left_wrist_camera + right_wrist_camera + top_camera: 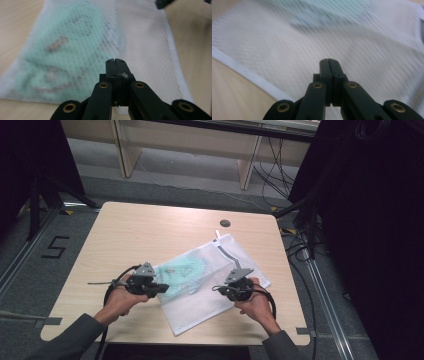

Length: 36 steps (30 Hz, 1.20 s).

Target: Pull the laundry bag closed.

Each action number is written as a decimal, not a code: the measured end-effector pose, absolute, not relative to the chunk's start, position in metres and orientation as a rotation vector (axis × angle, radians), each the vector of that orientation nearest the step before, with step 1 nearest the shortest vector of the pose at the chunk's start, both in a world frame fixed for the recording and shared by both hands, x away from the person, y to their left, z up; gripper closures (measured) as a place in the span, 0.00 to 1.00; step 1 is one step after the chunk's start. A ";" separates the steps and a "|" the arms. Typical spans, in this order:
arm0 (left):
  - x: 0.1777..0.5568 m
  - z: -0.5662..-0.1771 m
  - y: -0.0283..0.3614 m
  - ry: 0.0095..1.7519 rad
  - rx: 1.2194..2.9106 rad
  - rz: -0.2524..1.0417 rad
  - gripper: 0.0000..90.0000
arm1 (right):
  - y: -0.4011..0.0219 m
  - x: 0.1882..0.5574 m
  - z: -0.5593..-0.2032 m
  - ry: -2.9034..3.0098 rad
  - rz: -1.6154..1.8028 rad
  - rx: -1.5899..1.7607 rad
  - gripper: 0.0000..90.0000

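Mesh laundry bag between two closed tongs

The left tongs point(161, 288) and right tongs point(220, 290) have jaws fully together, gripping nothing. The white mesh laundry bag point(220, 272) lies flat on the surface point(150, 227) between them, a mint-green garment point(182, 270) inside nearer the left tongs.

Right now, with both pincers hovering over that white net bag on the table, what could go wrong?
Both the left gripper and the right gripper have their jaws shut, with nothing between them. Pushed down like that, they would likely shove the mesh bag instead of gripping it. The bag's near corner lies close to the table's front edge, so a push might slide it off with the green item inside.
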<state>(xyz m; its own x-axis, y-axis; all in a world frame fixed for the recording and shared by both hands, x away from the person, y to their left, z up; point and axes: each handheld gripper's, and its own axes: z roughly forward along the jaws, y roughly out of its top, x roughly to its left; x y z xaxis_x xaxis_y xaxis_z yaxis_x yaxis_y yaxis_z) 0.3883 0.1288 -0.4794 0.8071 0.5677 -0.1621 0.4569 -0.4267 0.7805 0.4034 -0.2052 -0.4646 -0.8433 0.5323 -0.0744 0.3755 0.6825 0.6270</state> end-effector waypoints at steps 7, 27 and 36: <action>0.368 -0.487 0.113 0.746 2.117 0.128 1.00 | -0.241 0.416 -0.476 2.623 0.807 0.850 1.00; 0.400 -0.505 0.140 0.855 2.301 0.237 1.00 | -0.210 0.406 -0.492 2.747 0.711 0.676 1.00; 0.411 -0.503 0.164 0.906 2.328 0.270 1.00 | -0.180 0.393 -0.491 2.807 0.757 0.622 1.00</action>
